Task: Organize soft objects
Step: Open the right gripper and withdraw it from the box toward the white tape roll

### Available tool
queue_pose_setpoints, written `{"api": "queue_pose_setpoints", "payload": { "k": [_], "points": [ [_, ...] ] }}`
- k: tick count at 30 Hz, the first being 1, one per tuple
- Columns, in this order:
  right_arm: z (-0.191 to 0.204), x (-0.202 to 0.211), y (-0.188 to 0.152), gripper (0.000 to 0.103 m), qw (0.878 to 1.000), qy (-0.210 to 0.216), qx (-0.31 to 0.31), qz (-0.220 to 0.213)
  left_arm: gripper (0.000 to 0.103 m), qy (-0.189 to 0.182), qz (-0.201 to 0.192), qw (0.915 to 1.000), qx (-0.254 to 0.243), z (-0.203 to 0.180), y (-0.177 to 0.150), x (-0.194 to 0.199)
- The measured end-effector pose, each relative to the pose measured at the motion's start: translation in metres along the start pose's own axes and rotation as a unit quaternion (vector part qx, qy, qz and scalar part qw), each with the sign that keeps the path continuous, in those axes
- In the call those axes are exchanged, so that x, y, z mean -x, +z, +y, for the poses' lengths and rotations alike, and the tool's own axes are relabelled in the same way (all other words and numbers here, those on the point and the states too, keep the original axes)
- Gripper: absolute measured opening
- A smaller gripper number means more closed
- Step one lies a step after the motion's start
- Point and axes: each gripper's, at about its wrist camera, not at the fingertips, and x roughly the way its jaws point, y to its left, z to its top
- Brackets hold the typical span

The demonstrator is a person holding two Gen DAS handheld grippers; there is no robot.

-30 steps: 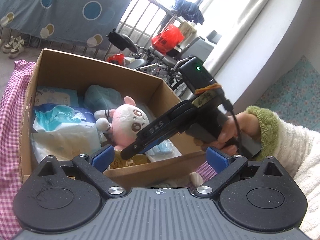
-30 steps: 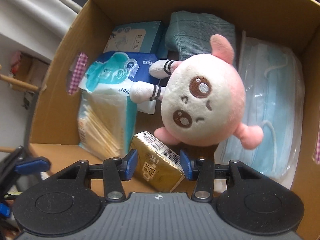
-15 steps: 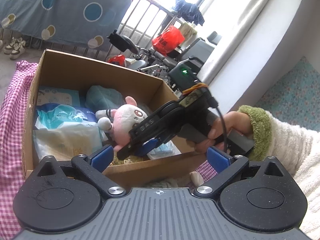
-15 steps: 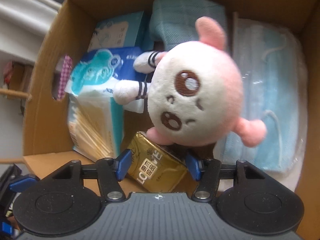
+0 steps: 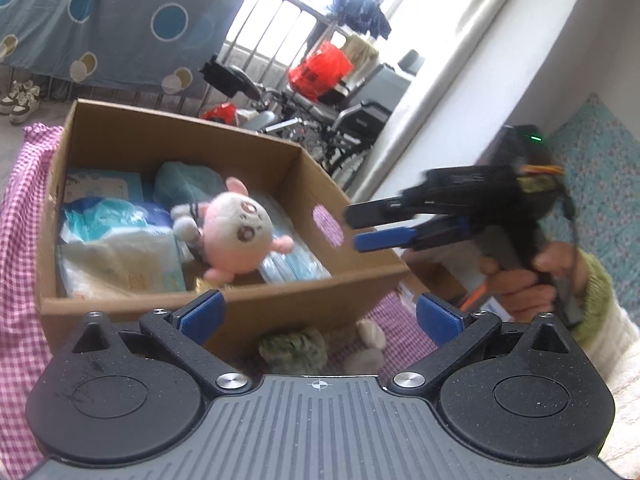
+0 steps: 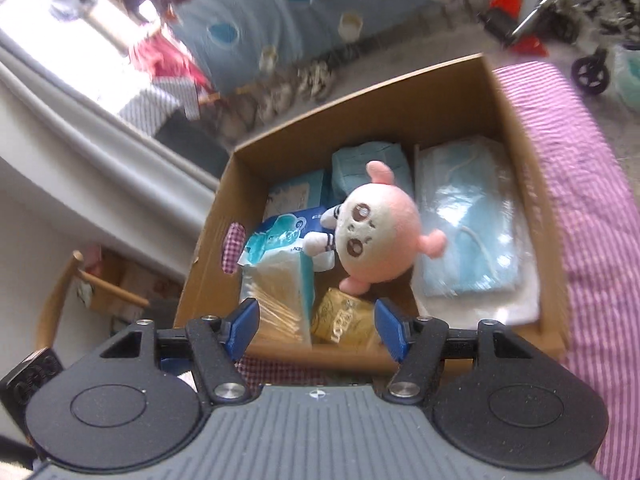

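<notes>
Cardboard is forming the box (image 6: 516, 132) where the soft things are sitting: a pink plush toy (image 6: 378, 240) is lying on top of the pile, leaning between a tissue pack (image 6: 280, 264) and a wrapped stack of blue face masks (image 6: 472, 236), with a folded teal cloth (image 6: 368, 166) behind it and a gold packet (image 6: 344, 322) just beside its foot. Both tongs are standing spread apart and gripping nothing. The right gripper (image 6: 316, 326) is hovering outside the near wall of the box, looking down into it; the left view is showing it (image 5: 384, 230) off to the side of the box, clear of the rim. The left gripper (image 5: 320, 316) is hanging low in front of the box, over a fuzzy green-grey toy (image 5: 294, 350) lying on the pink checked cloth (image 5: 20, 216).

That toy is probably the next thing to go in. To do it well, the left gripper should be dropping straight over the toy's body, closing on the bulk of the stuffing rather than a loose limb, then lifting high enough to clear the cardboard wall. A free spot is looking scarce, so setting it on the masks, beside the pink plush toy, seems safest. The right gripper should be keeping out of the way.
</notes>
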Motion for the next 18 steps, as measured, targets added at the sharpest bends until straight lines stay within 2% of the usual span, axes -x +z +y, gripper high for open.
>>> {"api": "queue_pose_setpoints", "payload": {
  "k": [7, 12, 17, 18],
  "points": [
    [-0.042, 0.025, -0.068, 0.066, 0.997, -0.032, -0.058, -0.049, 0.102, -0.009, 0.048, 0.9987, -0.014, -0.018, -0.015, -0.018],
    [-0.075, 0.024, -0.102, 0.061, 0.993, -0.054, -0.093, -0.057, 0.099, -0.021, 0.081, 0.9948, -0.058, -0.046, -0.027, -0.046],
    [-0.080, 0.023, -0.119, 0.053, 0.993, -0.098, -0.033, -0.055, 0.087, -0.025, 0.122, 0.9831, -0.134, -0.078, -0.047, -0.089],
    [-0.077, 0.021, -0.121, 0.053, 0.993, -0.110, -0.013, -0.052, 0.079, -0.018, 0.129, 0.9799, -0.151, -0.084, -0.052, -0.097]
  ]
}}
